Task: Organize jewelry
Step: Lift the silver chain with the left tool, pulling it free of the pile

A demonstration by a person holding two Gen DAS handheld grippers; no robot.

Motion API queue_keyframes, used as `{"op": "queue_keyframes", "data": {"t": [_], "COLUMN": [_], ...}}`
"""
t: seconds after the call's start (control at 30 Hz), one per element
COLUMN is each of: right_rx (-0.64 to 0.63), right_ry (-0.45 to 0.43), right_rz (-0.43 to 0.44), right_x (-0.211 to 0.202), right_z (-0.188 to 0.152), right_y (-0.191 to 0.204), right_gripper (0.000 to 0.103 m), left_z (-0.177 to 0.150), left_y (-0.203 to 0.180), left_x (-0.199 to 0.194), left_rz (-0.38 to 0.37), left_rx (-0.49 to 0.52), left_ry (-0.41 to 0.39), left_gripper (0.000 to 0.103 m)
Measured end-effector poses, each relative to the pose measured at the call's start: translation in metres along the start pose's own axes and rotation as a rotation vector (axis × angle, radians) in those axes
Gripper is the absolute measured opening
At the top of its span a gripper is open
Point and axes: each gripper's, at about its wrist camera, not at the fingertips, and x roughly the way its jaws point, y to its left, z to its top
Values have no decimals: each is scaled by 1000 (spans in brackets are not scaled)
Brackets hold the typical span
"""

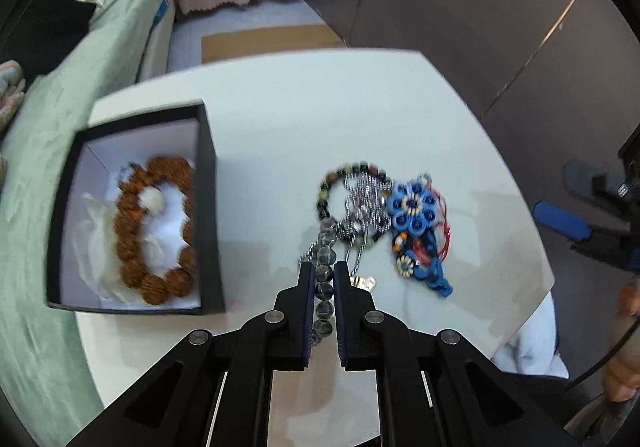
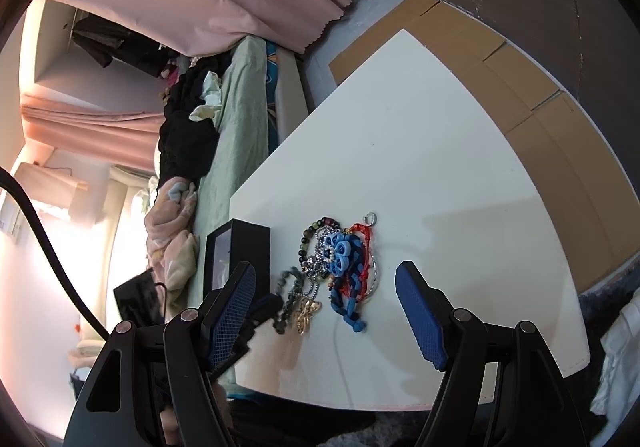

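My left gripper (image 1: 323, 267) is shut on a grey-green bead bracelet (image 1: 325, 289), whose beads run between its fingers; the bracelet's far end still lies in the jewelry pile (image 1: 380, 215) on the white table (image 1: 304, 107). The pile holds a dark bead bracelet, silver chains, a blue flower-knot piece (image 1: 412, 207) and red cord. A black box (image 1: 208, 207) at the left holds a brown bead bracelet (image 1: 154, 227) on white paper. My right gripper (image 2: 324, 279) is open and empty, above the table's near edge, facing the pile (image 2: 340, 263). The bead bracelet (image 2: 289, 299) and the box (image 2: 248, 247) show there too.
A gold butterfly pendant (image 2: 307, 313) lies at the pile's near side. A green-covered bed (image 1: 48, 151) with clothes runs along the table's left. Cardboard (image 2: 500, 59) lies on the floor beyond the table. A dark wall stands behind.
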Motion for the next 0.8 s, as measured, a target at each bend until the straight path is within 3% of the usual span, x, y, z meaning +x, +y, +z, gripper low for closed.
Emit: {"op": "queue_keyframes", "data": {"t": [0.8], "right_rx": [-45], "right_ry": [75], "right_rz": [-25], "right_x": [35], "right_z": [-7], "right_y": [27], "right_gripper": [73], "left_z": [31], "left_y": [-1], "left_x": [-134], "left_rz": [-79], "left_rx": [5], "left_ry": [-275], "left_gripper": [9]}}
